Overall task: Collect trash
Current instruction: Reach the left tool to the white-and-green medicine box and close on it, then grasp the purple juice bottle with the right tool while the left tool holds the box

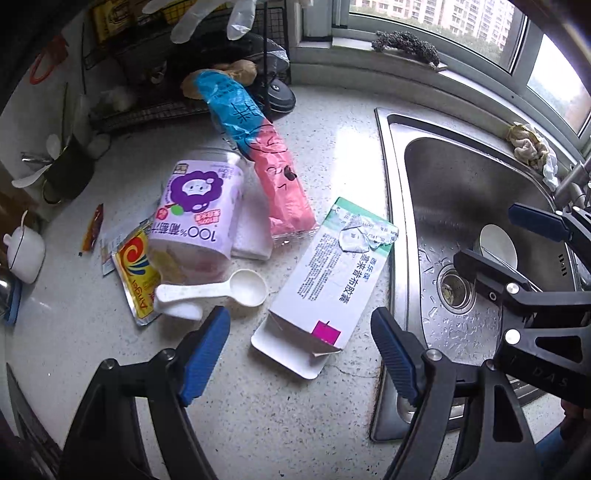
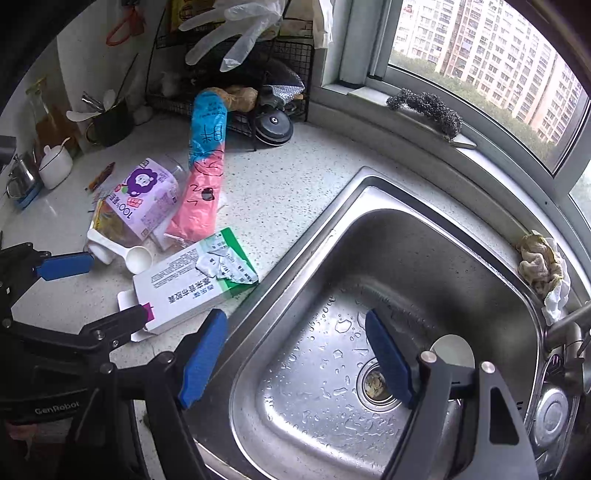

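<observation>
Both claws spread wide, empty: left claw [image 1: 299,350] over the counter [image 1: 258,417] above the torn medicine box [image 1: 328,288] at the sink [image 2: 424,236] edge; right claw [image 2: 295,354] above the basin. Behind: white scoop [image 1: 218,290], purple juice pouch [image 1: 199,218], pink-and-blue bag roll [image 1: 258,155]. Yellow packet [image 1: 136,273] half hidden under pouch; small wrapper [image 1: 92,227] unreadable.

Pretty clearly a home kitchen in an apartment. You've got a speckled stone worktop [image 1: 325,122] with a stainless steel sink [image 2: 424,236] set into it, wet, with a drain strainer [image 2: 376,382] and a white dish [image 2: 456,349] down in the basin. A black wire rack [image 2: 291,51] stands in the corner with disposable gloves [image 2: 236,33] hanging off it, and a cup of utensils [image 2: 109,122] sits beside it. A scrubber [image 2: 424,107] lies on the window sill, a dishrag [image 2: 539,266] on the sink rim, high-rise blocks [image 2: 491,48] outside.
</observation>
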Available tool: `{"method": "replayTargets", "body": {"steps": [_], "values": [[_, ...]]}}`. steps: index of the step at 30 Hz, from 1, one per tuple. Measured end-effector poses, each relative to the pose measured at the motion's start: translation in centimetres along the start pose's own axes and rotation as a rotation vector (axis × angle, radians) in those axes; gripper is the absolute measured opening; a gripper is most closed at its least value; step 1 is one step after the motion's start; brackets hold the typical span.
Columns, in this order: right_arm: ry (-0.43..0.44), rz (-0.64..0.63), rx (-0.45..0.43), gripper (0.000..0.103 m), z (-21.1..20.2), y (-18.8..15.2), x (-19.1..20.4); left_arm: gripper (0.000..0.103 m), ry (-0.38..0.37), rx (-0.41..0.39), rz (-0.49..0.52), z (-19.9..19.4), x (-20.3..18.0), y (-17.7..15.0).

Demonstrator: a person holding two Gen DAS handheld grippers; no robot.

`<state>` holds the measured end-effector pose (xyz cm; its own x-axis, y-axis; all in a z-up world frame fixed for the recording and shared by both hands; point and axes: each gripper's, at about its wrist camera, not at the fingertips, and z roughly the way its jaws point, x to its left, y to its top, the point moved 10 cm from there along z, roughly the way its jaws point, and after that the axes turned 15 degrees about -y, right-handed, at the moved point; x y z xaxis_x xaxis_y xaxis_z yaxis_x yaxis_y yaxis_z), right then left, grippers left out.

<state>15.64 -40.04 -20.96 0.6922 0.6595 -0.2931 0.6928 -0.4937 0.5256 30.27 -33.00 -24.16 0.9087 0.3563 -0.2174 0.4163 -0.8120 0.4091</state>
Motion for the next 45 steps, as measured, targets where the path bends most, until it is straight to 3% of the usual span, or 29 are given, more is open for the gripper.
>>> {"method": "replayTargets", "body": {"steps": [6,16,20,26,29,39,45], "values": [[-0.004,0.034,0.057,0.075,2.8,0.2,-1.2,0.077,-0.026,0.068,0.068,3.7,-0.6,1.8],[-0.011,0.059,0.096,0.075,4.7,0.3,-2.8,0.077,-0.067,0.115,0.098,7.1,-2.1,2.4],[-0.009,0.066,0.097,0.075,4.6,0.3,-3.1,0.063,-0.061,0.106,0.123,7.2,-2.6,2.6],[0.023,0.06,0.07,0.075,3.2,1.2,-2.4,0.062,-0.055,0.041,0.12,4.4,-2.5,3.1],[0.051,0.044,0.029,0.075,2.0,2.7,-1.4,0.062,-0.016,-0.002,0.091,2.3,-1.3,3.5],[0.156,-0.048,-0.071,0.075,-1.4,8.4,3.6,0.062,0.116,-0.134,-0.083,-3.7,5.0,3.4],[0.248,-0.087,-0.067,0.075,-2.8,10.2,8.2,0.062,0.179,-0.168,-0.218,-6.2,9.2,1.9]]}}
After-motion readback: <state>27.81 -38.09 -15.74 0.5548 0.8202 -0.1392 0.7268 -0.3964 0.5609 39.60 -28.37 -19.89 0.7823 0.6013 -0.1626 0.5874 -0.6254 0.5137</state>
